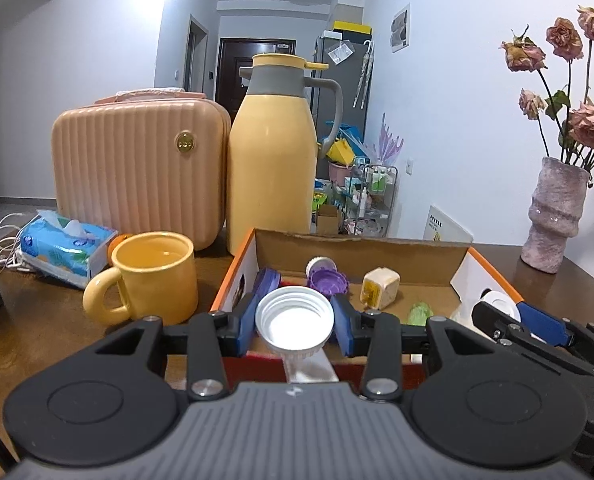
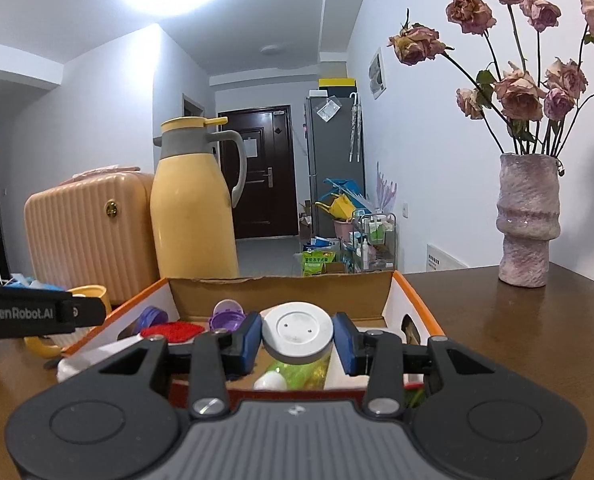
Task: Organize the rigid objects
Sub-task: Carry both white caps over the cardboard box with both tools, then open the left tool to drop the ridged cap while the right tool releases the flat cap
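My left gripper (image 1: 295, 320) is shut on a white threaded cap (image 1: 295, 316), its hollow side towards the camera, held over the near end of an orange-rimmed cardboard box (image 1: 357, 254). Inside the box lie purple caps (image 1: 329, 280), a cream plug adapter (image 1: 381, 288) and a green piece (image 1: 419, 314). My right gripper (image 2: 299, 336) is shut on a white round lid (image 2: 299, 330) with a grey rim, above the same box (image 2: 281, 296). In the left wrist view the right gripper (image 1: 497, 312) shows at the box's right side.
A yellow mug (image 1: 157, 276) stands just left of the box. Behind it are a yellow thermos jug (image 1: 273, 168), a pink ribbed case (image 1: 137, 168) and a tissue pack (image 1: 65, 248). A vase of dried roses (image 2: 529, 224) stands on the wooden table at the right.
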The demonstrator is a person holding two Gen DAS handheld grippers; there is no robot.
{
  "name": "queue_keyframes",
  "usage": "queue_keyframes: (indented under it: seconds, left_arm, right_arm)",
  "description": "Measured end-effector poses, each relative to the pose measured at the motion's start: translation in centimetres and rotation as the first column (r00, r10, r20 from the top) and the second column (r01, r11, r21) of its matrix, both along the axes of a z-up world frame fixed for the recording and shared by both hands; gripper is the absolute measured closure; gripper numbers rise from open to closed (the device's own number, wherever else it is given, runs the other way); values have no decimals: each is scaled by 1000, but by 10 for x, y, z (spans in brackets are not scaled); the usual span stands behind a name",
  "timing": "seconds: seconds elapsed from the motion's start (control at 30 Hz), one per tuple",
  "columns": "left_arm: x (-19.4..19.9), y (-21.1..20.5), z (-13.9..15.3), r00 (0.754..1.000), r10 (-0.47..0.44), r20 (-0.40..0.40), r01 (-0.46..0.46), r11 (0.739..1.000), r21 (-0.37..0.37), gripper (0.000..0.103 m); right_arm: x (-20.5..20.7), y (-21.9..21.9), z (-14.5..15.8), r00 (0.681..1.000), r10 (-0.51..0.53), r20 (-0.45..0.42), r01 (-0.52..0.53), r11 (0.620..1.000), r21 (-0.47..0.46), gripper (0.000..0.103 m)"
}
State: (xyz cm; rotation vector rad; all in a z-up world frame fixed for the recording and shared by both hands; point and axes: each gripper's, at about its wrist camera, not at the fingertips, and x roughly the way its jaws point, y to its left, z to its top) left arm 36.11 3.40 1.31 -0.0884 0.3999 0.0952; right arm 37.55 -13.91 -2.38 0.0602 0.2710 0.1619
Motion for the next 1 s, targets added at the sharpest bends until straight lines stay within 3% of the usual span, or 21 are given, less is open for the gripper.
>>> queue_keyframes:
  seconds: [0.47,0.87,0.93,0.97,1.0]
  left_arm:
    - [61,-6,7,999,-7,-46,8,1000,26,63]
    - [95,-4,1,993,-12,-114,17,999,46,61]
    - [96,-2,1,992,-15,-124,19,999,36,45]
    - [95,0,2,993,-11,-122,15,999,37,22]
    - [95,1,3,993,7,-116,-2,999,44,11]
  right_arm:
    - [52,3,-2,1000,17,-9,-17,1000,8,65]
    - [83,11,0,996,49,-71,-53,997,-55,64]
    - [86,9,0,995,41,-94,-46,998,-52,62]
    - [87,7,0,993,40,-108,-46,997,-55,59]
    - [88,6,1,992,38,-120,-45,997,-56,46]
